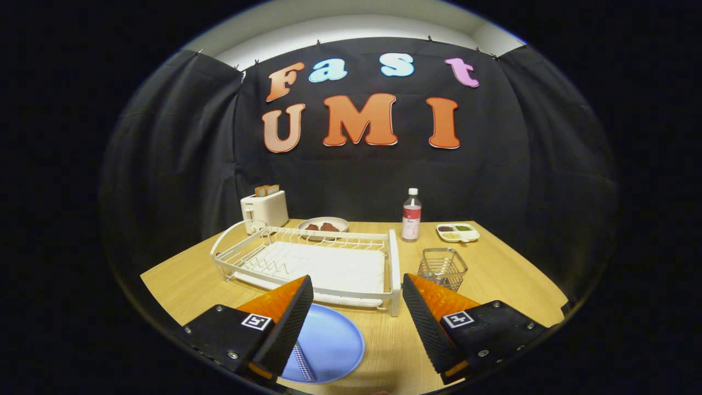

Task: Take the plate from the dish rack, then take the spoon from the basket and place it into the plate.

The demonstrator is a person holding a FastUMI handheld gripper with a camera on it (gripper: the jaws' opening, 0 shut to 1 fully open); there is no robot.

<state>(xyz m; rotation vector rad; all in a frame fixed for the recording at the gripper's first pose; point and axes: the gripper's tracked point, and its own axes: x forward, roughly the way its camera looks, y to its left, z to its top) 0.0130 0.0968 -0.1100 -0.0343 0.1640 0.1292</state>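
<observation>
A round blue plate (332,343) lies flat on the wooden table (510,274), partly under my left finger. A spoon with a blue-and-white checked handle (303,363) rests in the plate, close to that finger's pad. The white wire dish rack (307,263) stands just beyond the fingers with no dishes in it. A small wire basket (442,267) stands to the right of the rack, beyond my right finger. My gripper (357,323) is open above the table's near edge, with nothing between its fingers.
Along the table's far edge stand a white toaster (264,208) with toast, a plate of food (323,225), a clear bottle (411,215) and a small divided dish (458,232). Black cloth walls close the booth.
</observation>
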